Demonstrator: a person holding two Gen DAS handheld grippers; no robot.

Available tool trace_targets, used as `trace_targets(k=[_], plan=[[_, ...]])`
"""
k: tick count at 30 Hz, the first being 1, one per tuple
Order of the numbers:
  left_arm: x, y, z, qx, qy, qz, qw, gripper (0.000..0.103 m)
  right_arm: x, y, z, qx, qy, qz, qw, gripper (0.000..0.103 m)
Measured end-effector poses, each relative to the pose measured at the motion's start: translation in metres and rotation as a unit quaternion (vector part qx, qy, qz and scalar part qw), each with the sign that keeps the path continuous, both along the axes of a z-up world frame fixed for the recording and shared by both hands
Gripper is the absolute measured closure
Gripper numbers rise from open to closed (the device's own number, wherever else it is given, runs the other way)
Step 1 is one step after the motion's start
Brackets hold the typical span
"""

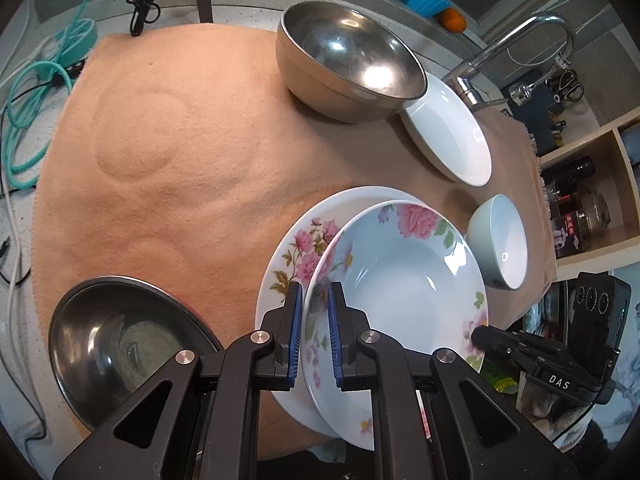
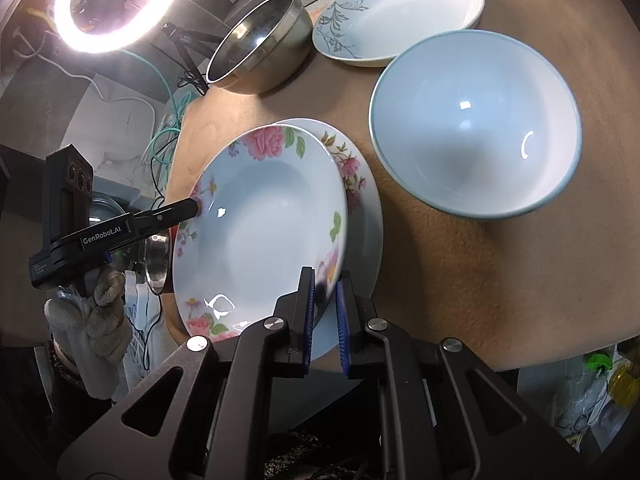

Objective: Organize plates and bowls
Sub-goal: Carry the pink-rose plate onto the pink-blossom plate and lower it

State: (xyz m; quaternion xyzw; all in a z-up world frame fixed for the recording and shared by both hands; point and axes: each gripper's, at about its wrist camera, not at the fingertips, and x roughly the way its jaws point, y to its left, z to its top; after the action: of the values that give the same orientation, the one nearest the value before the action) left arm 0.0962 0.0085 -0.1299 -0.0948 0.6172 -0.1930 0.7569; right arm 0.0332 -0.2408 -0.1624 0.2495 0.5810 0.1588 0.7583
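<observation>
A deep floral plate (image 1: 404,280) sits on top of a flatter floral plate (image 1: 296,248) on the tan cloth. My left gripper (image 1: 313,334) is shut on the deep plate's left rim. My right gripper (image 2: 325,316) is shut on its opposite rim and shows in the left wrist view (image 1: 480,334). The deep plate (image 2: 264,232) looks slightly lifted over the lower plate (image 2: 360,184). The left gripper shows at the left of the right wrist view (image 2: 192,206).
A large steel bowl (image 1: 352,60), a white plate with a grey leaf print (image 1: 448,140) and a pale green bowl (image 1: 500,240) stand on the cloth (image 1: 180,160). A steel bowl (image 1: 120,344) sits at the near left. Faucet (image 1: 520,40) and shelf (image 1: 592,184) at right.
</observation>
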Motion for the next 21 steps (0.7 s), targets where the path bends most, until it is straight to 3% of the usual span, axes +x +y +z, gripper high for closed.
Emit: trace_targets(k=[21], plan=[[0.0029,-0.0094,-0.0078,0.033,0.008,-0.012,0.9993,0.092,0.0034,0.0068,-0.0072,-0.012,0.01,0.01,1.0,0.092]])
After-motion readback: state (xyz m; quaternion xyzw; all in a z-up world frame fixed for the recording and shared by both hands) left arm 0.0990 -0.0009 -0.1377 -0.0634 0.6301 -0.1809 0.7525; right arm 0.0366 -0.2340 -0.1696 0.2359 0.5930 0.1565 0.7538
